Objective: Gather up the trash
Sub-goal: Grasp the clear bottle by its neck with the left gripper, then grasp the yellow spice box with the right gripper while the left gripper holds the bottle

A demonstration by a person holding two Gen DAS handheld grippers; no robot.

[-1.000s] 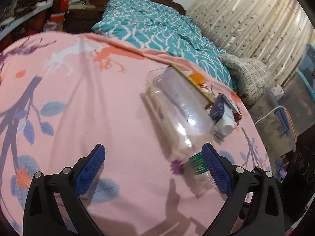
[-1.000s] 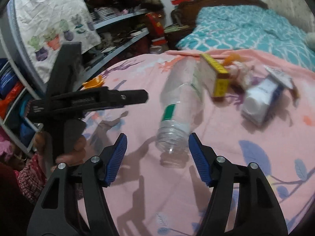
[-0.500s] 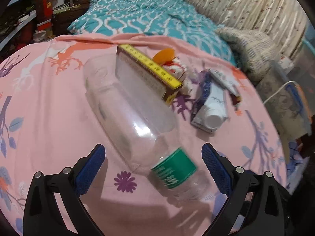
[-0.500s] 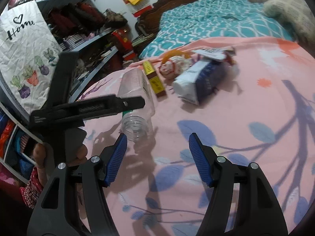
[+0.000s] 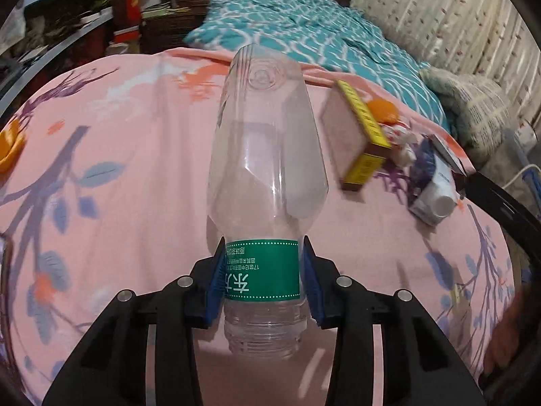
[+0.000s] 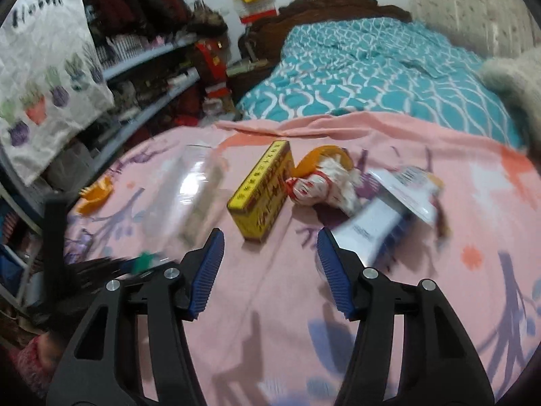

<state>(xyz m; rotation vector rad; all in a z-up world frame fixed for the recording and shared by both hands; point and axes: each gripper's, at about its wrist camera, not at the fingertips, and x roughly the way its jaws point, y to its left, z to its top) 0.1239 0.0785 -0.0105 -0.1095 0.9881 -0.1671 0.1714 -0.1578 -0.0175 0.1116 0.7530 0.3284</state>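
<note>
My left gripper (image 5: 263, 280) is shut on a clear plastic bottle (image 5: 267, 155) at its green label, near the neck, over the pink floral sheet. The bottle shows blurred in the right wrist view (image 6: 192, 189). My right gripper (image 6: 270, 270) is open and empty above the sheet, just short of a yellow box (image 6: 263, 193). Beside the box lie a crumpled red and white wrapper (image 6: 321, 182), an orange lid (image 6: 318, 159) and a white and blue carton (image 6: 382, 223). The box (image 5: 361, 142) and carton (image 5: 436, 182) lie right of the bottle in the left wrist view.
An orange piece (image 6: 96, 194) lies at the sheet's left edge. A teal quilt (image 6: 372, 77) covers the bed beyond. Cluttered shelves (image 6: 142, 67) stand on the left. A grey cushion (image 5: 473, 108) and a curtain (image 5: 456, 17) are on the right.
My left gripper has closed on the bottle's labelled neck end and the bottle now points straight ahead. My right gripper has swung toward the yellow box and carton, still open.
</note>
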